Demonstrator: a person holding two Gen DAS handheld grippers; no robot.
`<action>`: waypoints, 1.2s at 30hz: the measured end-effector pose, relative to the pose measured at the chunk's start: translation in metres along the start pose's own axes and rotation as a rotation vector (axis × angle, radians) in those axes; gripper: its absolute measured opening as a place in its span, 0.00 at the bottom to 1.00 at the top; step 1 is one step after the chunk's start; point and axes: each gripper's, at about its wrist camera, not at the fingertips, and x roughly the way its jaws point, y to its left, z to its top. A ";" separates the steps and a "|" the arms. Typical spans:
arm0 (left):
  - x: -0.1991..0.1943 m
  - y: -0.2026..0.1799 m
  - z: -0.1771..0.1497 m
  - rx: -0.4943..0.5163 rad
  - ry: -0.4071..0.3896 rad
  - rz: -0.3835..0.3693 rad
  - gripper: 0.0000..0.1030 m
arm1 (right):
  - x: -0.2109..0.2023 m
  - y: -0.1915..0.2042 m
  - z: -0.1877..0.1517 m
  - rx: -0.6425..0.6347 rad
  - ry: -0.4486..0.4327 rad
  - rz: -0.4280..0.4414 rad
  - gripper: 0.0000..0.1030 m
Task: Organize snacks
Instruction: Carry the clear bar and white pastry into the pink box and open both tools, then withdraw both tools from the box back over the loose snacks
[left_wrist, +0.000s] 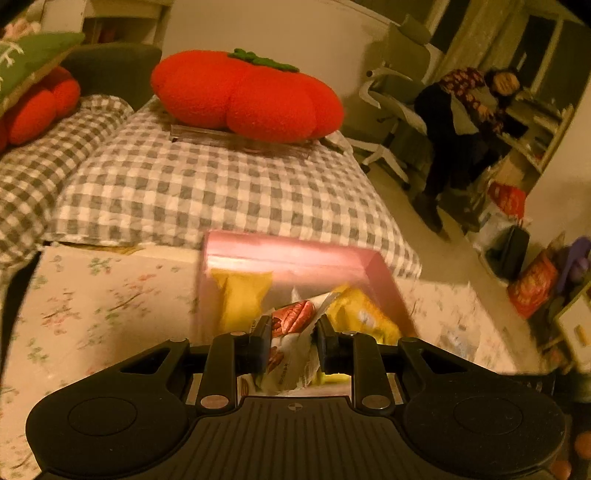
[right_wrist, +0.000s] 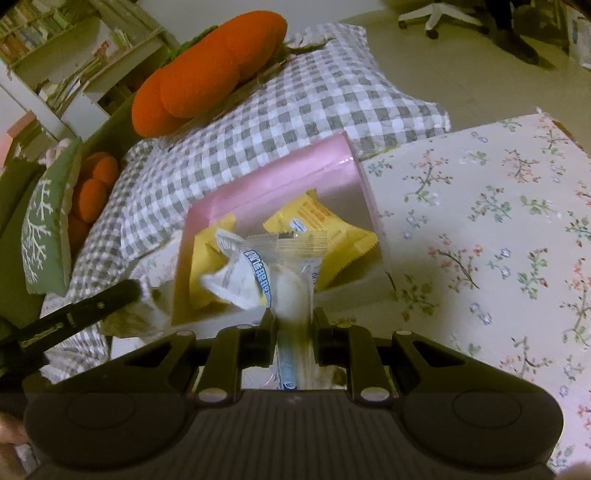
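Snack packets fill both views, each pinched in a claw above a pink box. From the left wrist camera, the left gripper (left_wrist: 293, 332) has its two black fingers pressed onto a crinkled clear-and-white snack wrapper printed with brown nuts (left_wrist: 291, 334), held just in front of and over the near edge of the shallow pink rectangular box (left_wrist: 295, 254). Inside the box lie two yellow foil snack packets (left_wrist: 242, 299), one at the left and one at the right. The box sits on a floral-patterned cloth surface (left_wrist: 103, 299), against a grey-and-white checked quilt (left_wrist: 207, 192) that carries a round red tomato-shaped plush cushion (left_wrist: 243, 96). Farther right, a person in a dark patterned top (left_wrist: 458, 122) stands by a white office chair (left_wrist: 391, 107). From the right wrist camera, the right gripper (right_wrist: 293, 319) is clamped on a clear plastic snack packet with blue lettering (right_wrist: 266, 269), whose top rises over the near side of the pink box (right_wrist: 280, 177). Yellow packets (right_wrist: 332, 229) lie in the box beneath it. At lower left the left gripper (right_wrist: 144, 291) shows as a black finger with its pale wrapper (right_wrist: 133, 315) beside the box's left wall. The floral cloth (right_wrist: 480, 221) spreads to the right.
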 end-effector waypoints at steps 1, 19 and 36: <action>0.005 0.001 0.004 -0.013 -0.002 -0.005 0.21 | 0.002 0.000 0.004 0.010 -0.003 0.007 0.17; 0.084 0.000 0.033 -0.058 -0.030 0.030 0.23 | 0.070 -0.036 0.057 0.615 -0.129 0.228 0.17; 0.056 0.011 0.028 0.033 0.003 0.115 0.67 | 0.060 -0.034 0.067 0.490 -0.126 0.080 0.56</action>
